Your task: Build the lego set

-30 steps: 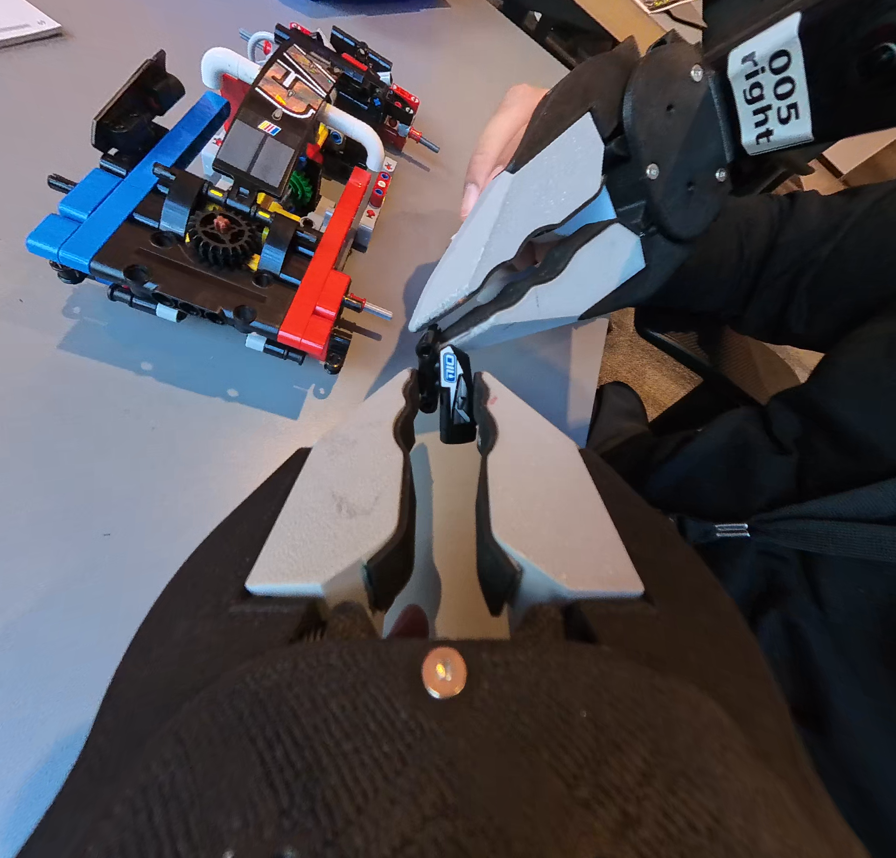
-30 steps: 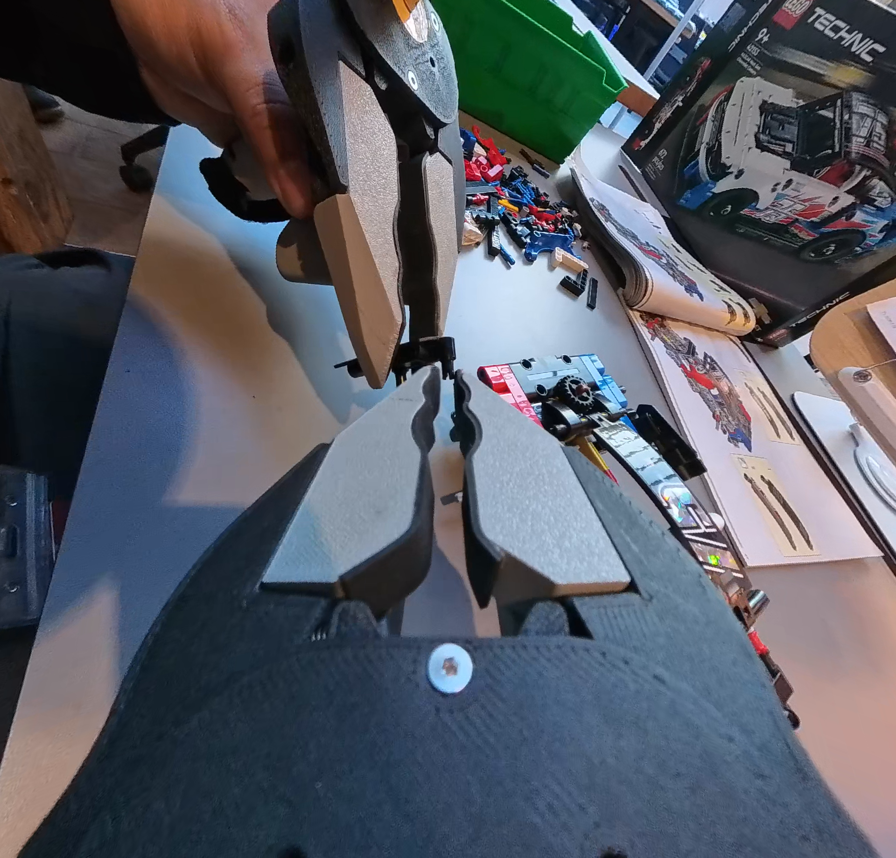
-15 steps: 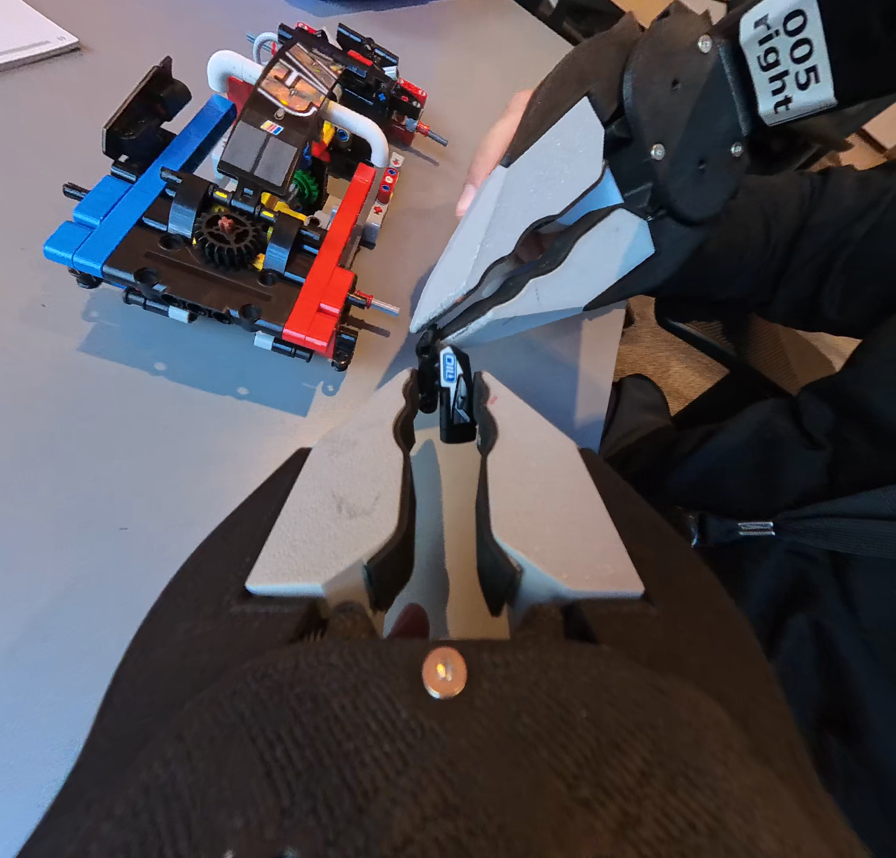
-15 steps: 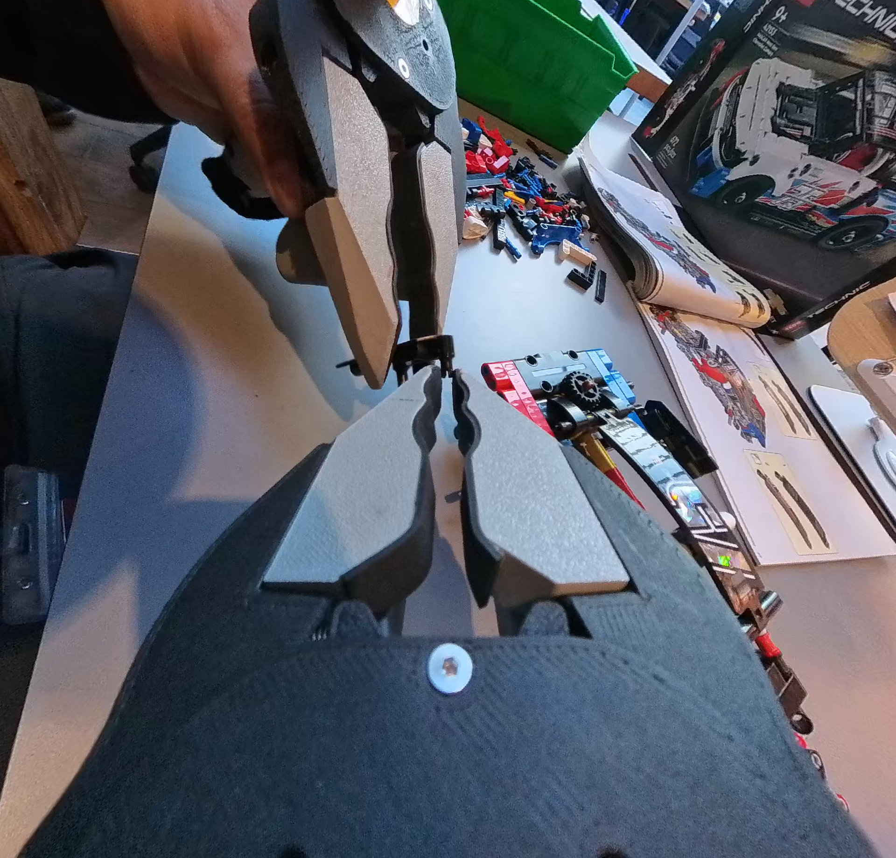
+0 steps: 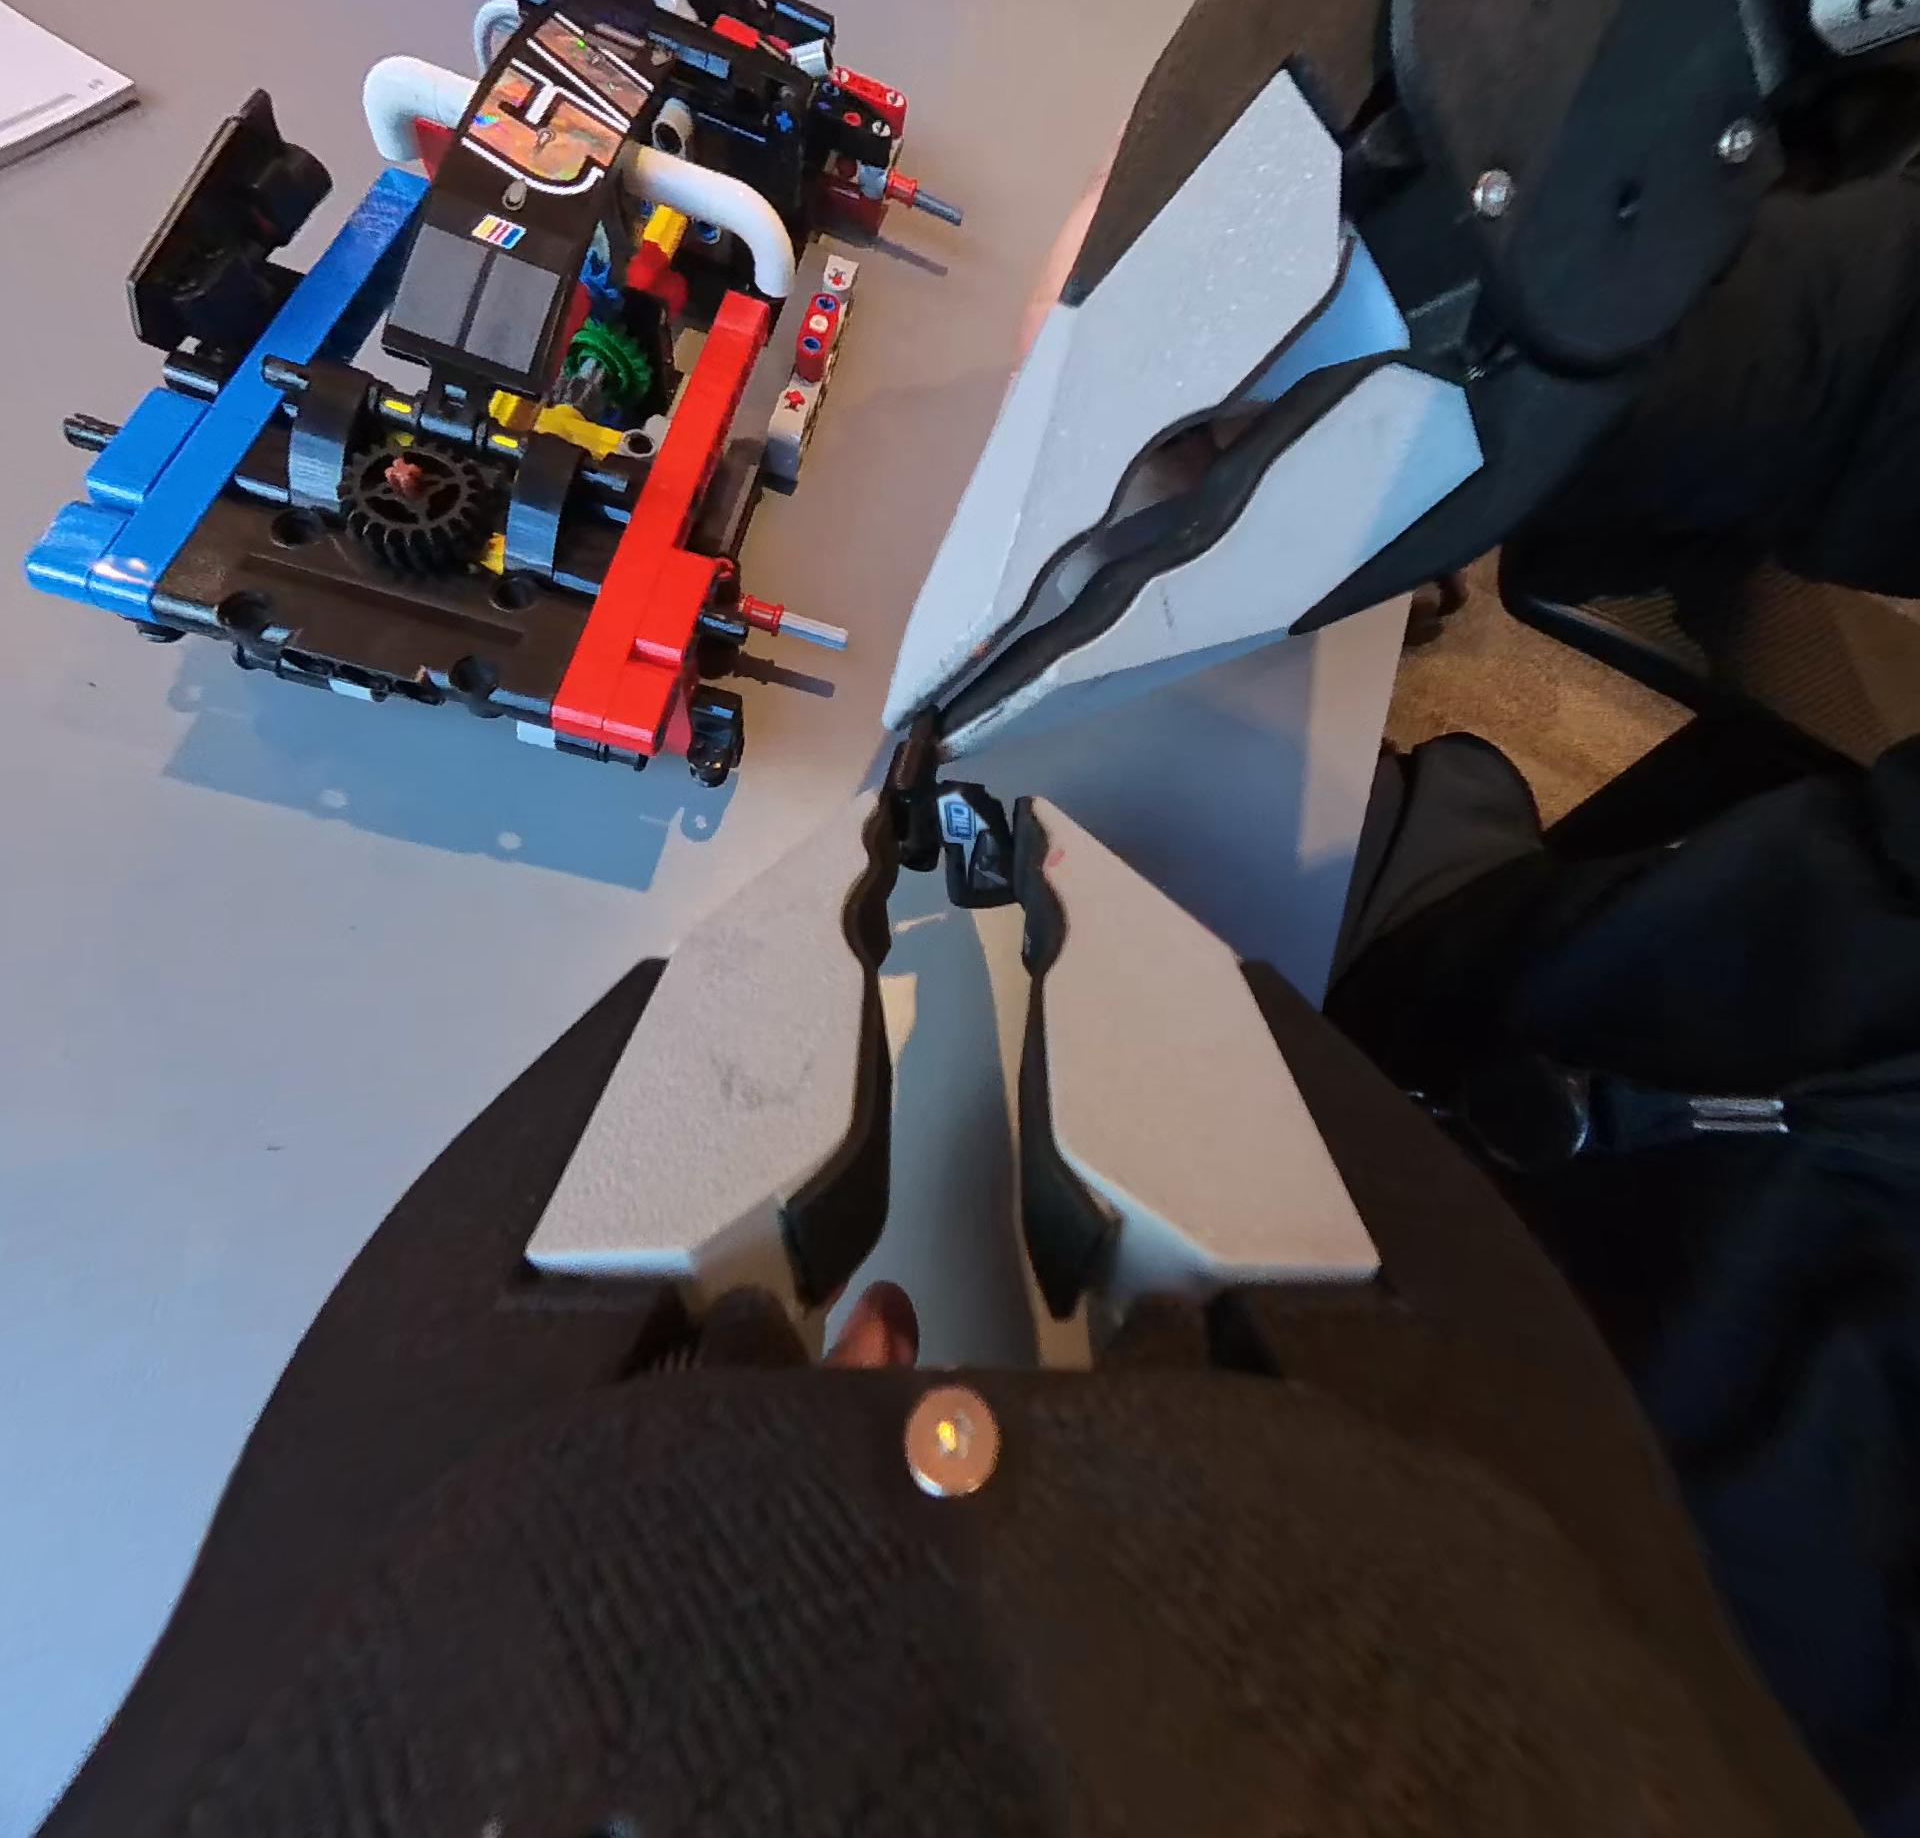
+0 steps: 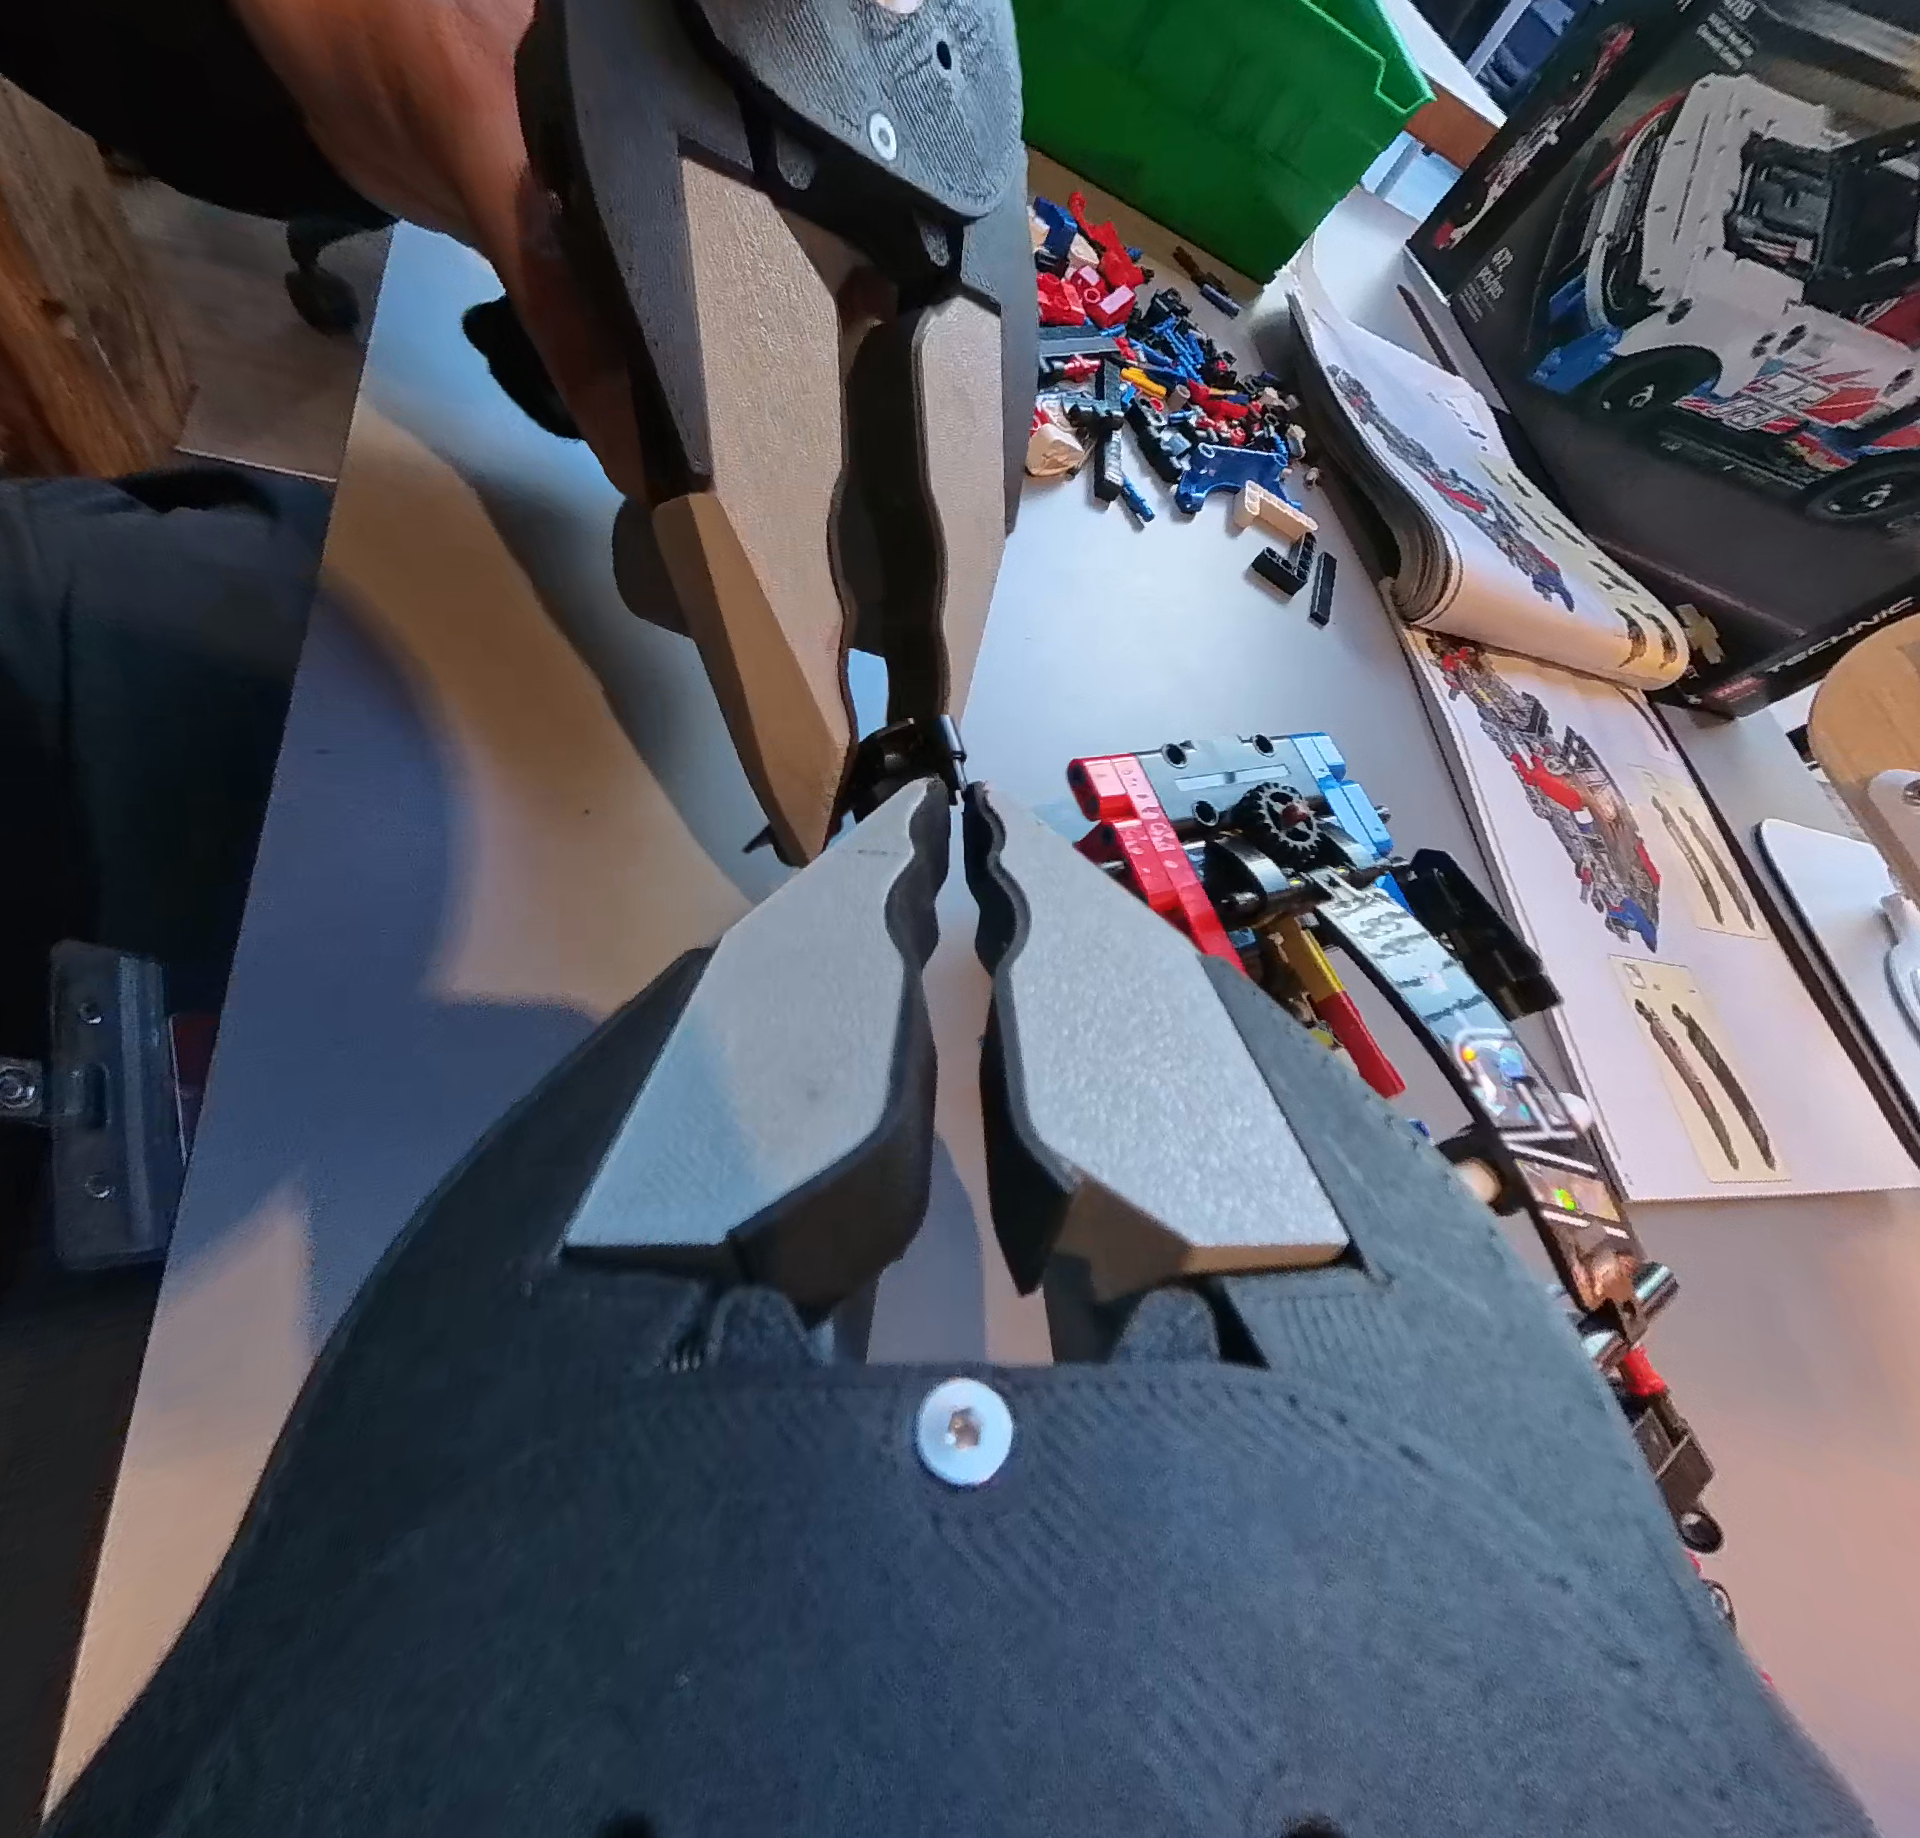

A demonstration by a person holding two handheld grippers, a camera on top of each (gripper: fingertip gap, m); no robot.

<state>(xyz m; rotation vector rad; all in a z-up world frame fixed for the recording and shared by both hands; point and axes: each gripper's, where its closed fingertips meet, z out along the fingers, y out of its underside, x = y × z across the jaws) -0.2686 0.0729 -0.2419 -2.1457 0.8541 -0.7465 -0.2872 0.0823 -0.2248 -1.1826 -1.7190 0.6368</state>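
Note:
My left gripper (image 5: 948, 822) is shut on a small black Lego piece (image 5: 971, 843) with a white sticker, held above the grey table (image 5: 312, 1009) near its front edge. My right gripper (image 6: 956, 801) meets it tip to tip and is shut on a thin black pin (image 6: 949, 744) that sticks out of that piece. In the left wrist view the right gripper (image 5: 920, 723) comes in from the upper right. In the right wrist view the left gripper (image 6: 883, 770) hangs down from above. The partly built car chassis (image 5: 468, 386), blue, black and red, sits on the table beyond; it also shows in the right wrist view (image 6: 1247, 853).
A pile of loose Lego pieces (image 6: 1143, 386) lies in front of a green bin (image 6: 1174, 74). An open instruction booklet (image 6: 1455, 521), a sticker sheet (image 6: 1662, 957) and the set's box (image 6: 1714, 230) lie to the right. The table edge (image 5: 1351, 801) is close by, with the person's dark clothing beyond. The grippers are tip to tip, or close to it.
Both grippers have stayed joined at the small piece and shifted slightly together. The right gripper's tips have closed a little tighter on the pin.

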